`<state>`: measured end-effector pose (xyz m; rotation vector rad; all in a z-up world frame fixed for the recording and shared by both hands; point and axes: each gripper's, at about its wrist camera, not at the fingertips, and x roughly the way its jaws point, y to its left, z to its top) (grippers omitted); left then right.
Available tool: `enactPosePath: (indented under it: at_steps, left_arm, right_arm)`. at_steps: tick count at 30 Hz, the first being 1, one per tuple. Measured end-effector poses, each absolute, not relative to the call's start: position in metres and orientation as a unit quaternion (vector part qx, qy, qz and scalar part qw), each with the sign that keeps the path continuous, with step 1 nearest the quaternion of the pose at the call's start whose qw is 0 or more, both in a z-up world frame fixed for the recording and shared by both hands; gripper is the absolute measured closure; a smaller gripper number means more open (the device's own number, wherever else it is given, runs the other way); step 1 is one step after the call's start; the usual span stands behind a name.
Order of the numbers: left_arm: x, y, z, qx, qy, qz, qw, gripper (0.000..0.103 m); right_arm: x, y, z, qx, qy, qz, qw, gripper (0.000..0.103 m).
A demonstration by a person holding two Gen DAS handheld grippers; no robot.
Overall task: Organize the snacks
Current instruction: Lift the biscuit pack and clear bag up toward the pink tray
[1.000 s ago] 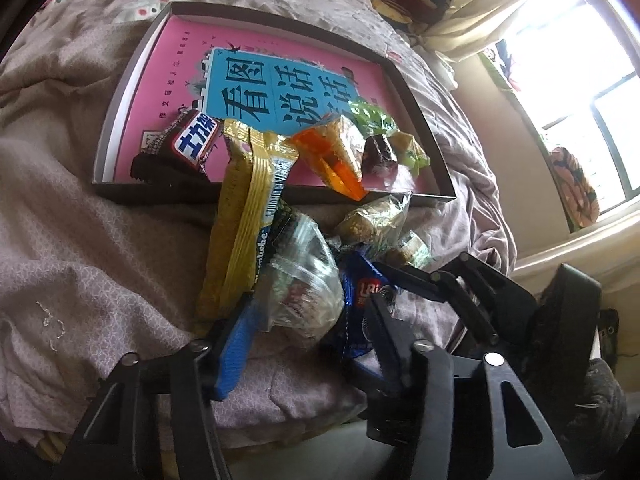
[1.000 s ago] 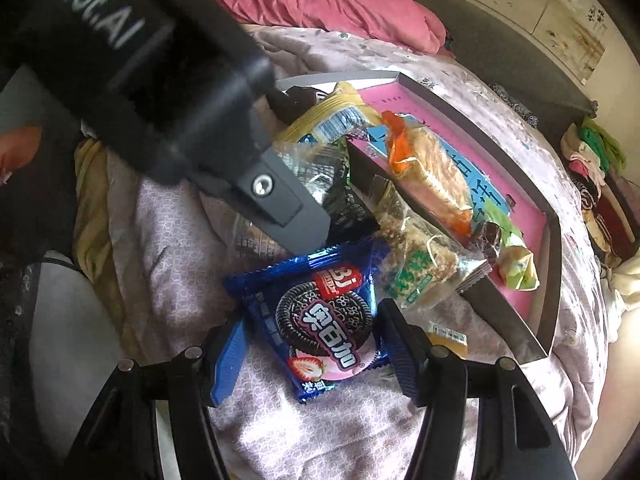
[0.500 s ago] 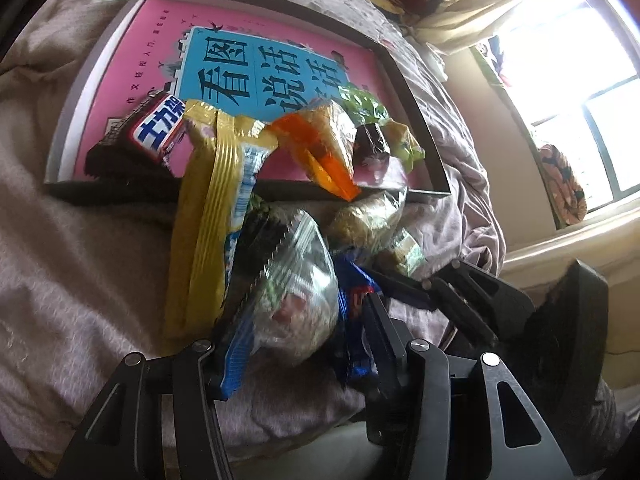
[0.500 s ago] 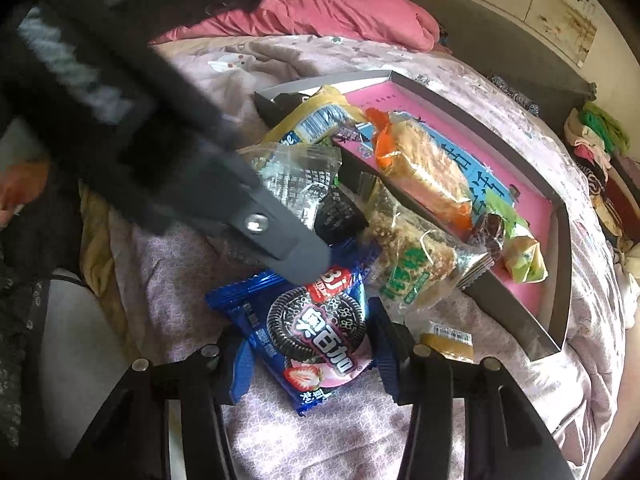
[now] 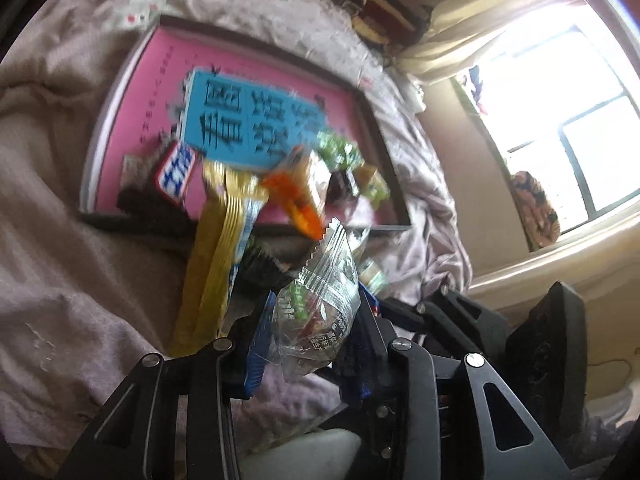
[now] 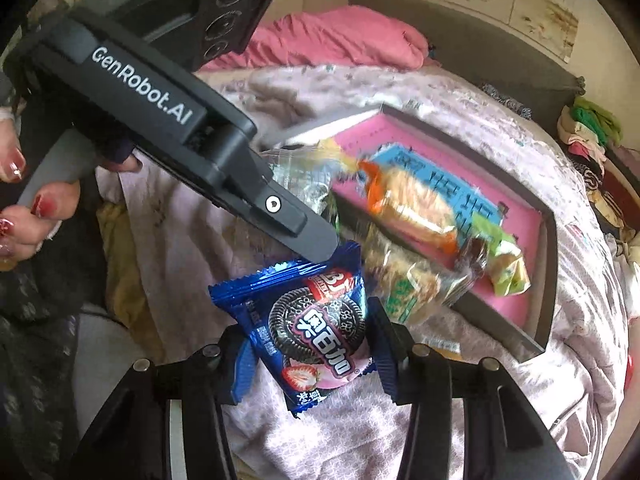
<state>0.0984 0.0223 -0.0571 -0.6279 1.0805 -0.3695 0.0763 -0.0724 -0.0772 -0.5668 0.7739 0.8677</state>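
Note:
My left gripper point(image 5: 310, 320) is closing its jaws on a clear crinkly snack packet point(image 5: 324, 280), and the blue pads press its sides as it stands up off the bedspread. In the right wrist view my right gripper point(image 6: 308, 340) is shut on a blue cookie packet point(image 6: 316, 320), held a little above the bedspread. One left finger point(image 6: 296, 224) lies just over its top edge. A dark-framed tray with a pink bottom point(image 5: 108, 120) lies beyond. In it are a chocolate bar point(image 5: 172, 176), an orange packet point(image 5: 296, 184) and green packets point(image 5: 340, 148).
A long yellow packet point(image 5: 216, 264) leans over the tray's near rim. A grain-bar packet point(image 6: 408, 284) lies against the rim point(image 6: 500, 320), right of the cookie packet. A hand with red nails point(image 6: 24, 208) holds the left gripper's handle. A pink quilt point(image 6: 340, 40) lies behind.
Both grippers have narrowed onto their packets. The clear packet has risen between the left fingers, and the blue cookie packet has come up off the bedspread in the right gripper.

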Motion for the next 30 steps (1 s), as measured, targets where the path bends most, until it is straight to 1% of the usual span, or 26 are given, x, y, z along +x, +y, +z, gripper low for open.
enactPosePath:
  at_steps: [8, 21, 30]
  left_arm:
    - [0.097, 0.040, -0.029, -0.290, 0.469, -0.156, 0.819, 0.064]
    - [0.096, 0.060, -0.013, -0.259, 0.444, -0.117, 0.850, 0.064]
    - [0.100, 0.083, -0.009, -0.262, 0.429, -0.088, 0.860, 0.064]
  right_arm:
    - [0.068, -0.078, -0.057, -0.216, 0.353, 0.403, 0.816, 0.054]
    - [0.086, -0.100, -0.034, -0.149, 0.349, 0.368, 0.849, 0.053]
    - [0.100, -0.113, -0.024, -0.128, 0.345, 0.336, 0.867, 0.053]
